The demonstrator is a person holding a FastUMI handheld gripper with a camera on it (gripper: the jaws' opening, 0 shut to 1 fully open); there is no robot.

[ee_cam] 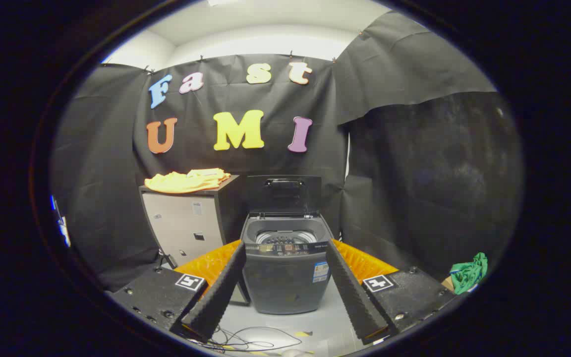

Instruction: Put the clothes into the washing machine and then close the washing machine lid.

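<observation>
My gripper (285,248) is wide open w/ nothing between the fingers. Both fingers splay out and frame the washing machine (285,267), which sits dead ahead on the floor, beyond the tips. Its lid (283,196) stands upright at the back, so the drum is open from above.

Clothes: yellow-orange bundle (186,180) lies on top of the cabinet (186,225), just left of the machine and higher than its rim. So from the gripper it's ahead, up & to the left, well apart from the fingers. The pile lies flat and spreads sideways, long axis roughly left-right across the cabinet top.

Also a green cloth (470,272) low on the far right, near the booth wall; can't tell if it counts as laundry.

My read: nothing's started yet. Next move prob. needs me to swing left & lift toward the bundle, coming down on it from above, then carry it right and down into the drum.
</observation>
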